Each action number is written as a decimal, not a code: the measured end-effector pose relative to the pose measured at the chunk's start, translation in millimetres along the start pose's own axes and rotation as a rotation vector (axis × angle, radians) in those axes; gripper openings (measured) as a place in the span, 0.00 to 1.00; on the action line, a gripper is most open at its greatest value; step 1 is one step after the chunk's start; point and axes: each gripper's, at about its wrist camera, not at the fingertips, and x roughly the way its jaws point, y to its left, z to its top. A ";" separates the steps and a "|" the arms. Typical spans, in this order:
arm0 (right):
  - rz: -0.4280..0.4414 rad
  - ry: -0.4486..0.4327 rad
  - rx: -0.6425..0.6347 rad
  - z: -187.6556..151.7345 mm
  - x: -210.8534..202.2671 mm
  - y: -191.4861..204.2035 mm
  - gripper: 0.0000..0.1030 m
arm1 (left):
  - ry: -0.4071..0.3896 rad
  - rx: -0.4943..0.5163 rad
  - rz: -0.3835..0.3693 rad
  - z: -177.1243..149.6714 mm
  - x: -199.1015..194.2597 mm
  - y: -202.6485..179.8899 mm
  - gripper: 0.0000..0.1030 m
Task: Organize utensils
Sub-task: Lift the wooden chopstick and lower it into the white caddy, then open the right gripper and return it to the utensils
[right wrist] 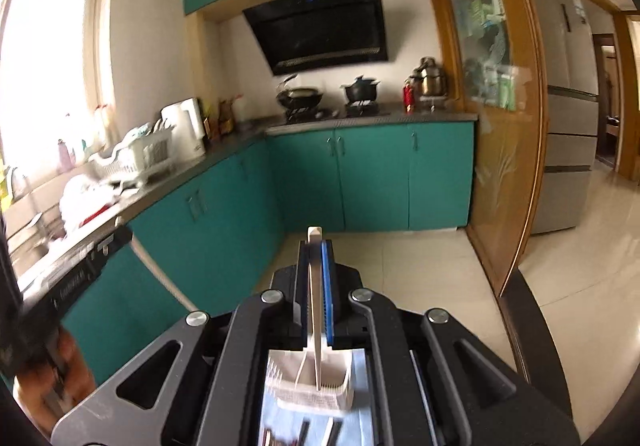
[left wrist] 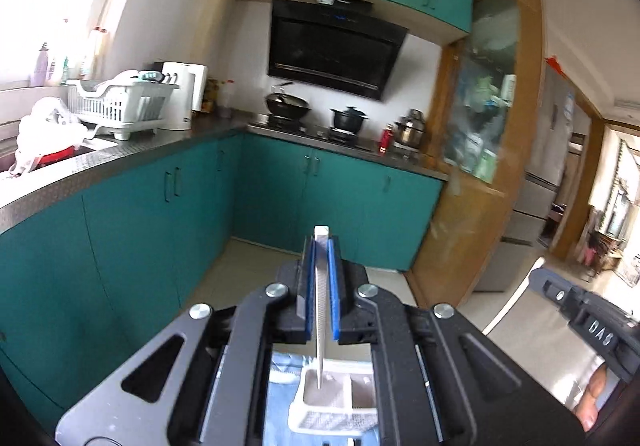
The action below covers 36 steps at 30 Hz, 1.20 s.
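Left wrist: utensil inside gripper.

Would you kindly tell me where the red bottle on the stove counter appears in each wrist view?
Left wrist view: the red bottle stands right of centre, between the black lidded pot and the steel kettle.
Right wrist view: the red bottle is upper right of centre, just left of the kettle.
Shared landmark: the black range hood.

- We see our left gripper clamping a white utensil handle.
- Below the tongs, a white basket sits on blue cloth.
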 end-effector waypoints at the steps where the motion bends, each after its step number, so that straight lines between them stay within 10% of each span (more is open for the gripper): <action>1: -0.004 -0.011 0.001 -2.6 8.6 -1.1 0.06 | 0.005 0.001 0.020 -5.5 7.9 0.3 0.06; 17: -0.044 0.104 0.036 -107.5 49.5 -35.2 0.10 | 0.145 -0.060 0.038 -99.9 48.7 35.5 0.07; 21: -0.038 0.076 0.049 -117.8 21.4 -44.2 0.37 | 0.134 -0.076 0.048 -107.3 32.9 46.5 0.32; 26: -0.036 0.069 0.102 -149.5 -28.6 -67.8 0.38 | 0.140 -0.029 0.073 -129.3 -9.8 62.1 0.56; 29: -0.076 0.107 0.119 -192.0 -49.4 -81.6 0.39 | 0.226 0.061 0.115 -169.5 -25.4 70.3 0.60; 36: -0.046 0.511 0.070 -311.4 19.7 -68.7 0.39 | 0.602 0.229 0.050 -307.7 -8.3 57.2 0.51</action>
